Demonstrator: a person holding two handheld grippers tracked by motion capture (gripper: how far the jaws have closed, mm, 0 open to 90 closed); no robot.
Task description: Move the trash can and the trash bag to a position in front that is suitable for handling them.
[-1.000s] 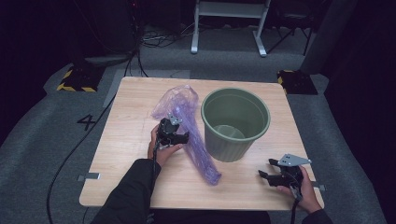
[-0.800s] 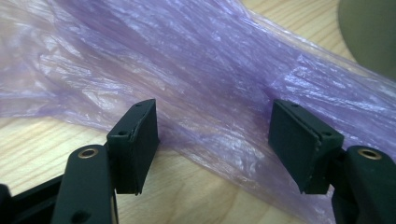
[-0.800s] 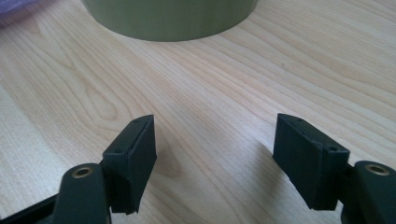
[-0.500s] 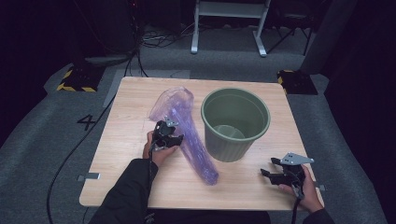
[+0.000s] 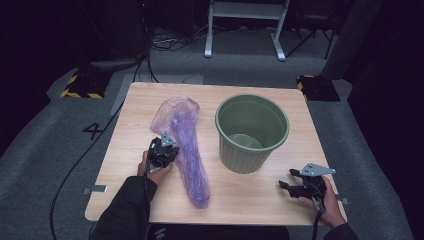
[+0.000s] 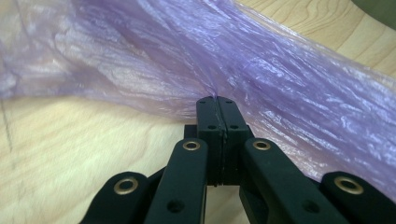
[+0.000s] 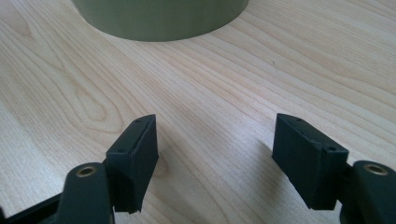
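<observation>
One purple plastic bag (image 5: 182,145) lies stretched along the wooden table (image 5: 250,197), just left of the green bin (image 5: 252,132). Its left edge is pinched in the left gripper (image 6: 217,100), whose jaws have just been closing and now meet on a thin fold of film. This looks like the grasping step; next, I judge, comes lifting the bag toward the bin without tearing it. Well apart, the right gripper (image 7: 215,154) rests with jaws spread and nothing between them
</observation>
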